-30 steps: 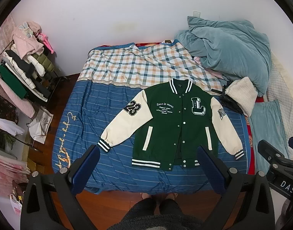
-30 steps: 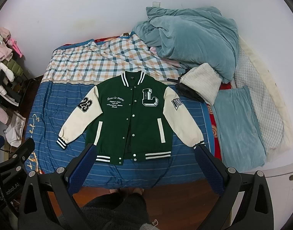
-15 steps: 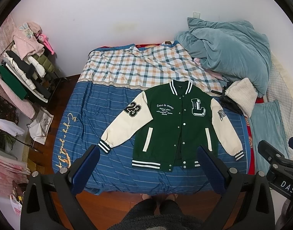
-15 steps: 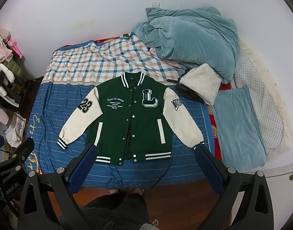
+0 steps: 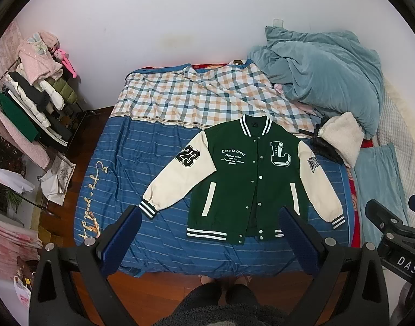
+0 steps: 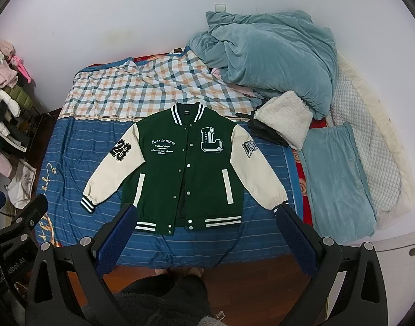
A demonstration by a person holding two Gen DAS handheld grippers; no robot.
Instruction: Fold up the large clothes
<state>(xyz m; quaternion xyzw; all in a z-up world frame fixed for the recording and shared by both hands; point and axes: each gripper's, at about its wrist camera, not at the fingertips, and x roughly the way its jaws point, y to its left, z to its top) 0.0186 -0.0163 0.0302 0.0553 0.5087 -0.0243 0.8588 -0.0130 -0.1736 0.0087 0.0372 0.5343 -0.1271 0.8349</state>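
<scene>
both grippers (image 5: 210, 240) (image 6: 204, 232) wide — jacket (image 5: 248, 179) beyond, untouched

Green jacket (image 5: 248, 182), frame centre: "Less is more" on the chest, block "L" patch (image 5: 280, 153), "23" patch (image 5: 188, 158) on one sleeve. Lower right edge: "DAS" label (image 5: 405, 260) on the other tongs' body.

Bed (image 5: 164, 174): blue striped cover on near half, checked sheet (image 5: 196, 95) on far half. Varsity jacket (image 5: 248, 179), green body with cream sleeves, lies flat face-up on the blue cover, collar toward the wall, both sleeves angled outward. Crumpled teal blanket (image 5: 324, 73) heaped at the far right corner. White fleecy folded item (image 5: 343, 135) just beside it, resting on a black object (image 5: 327, 149). Folded teal cloth (image 5: 376, 179) along the right edge.
</scene>
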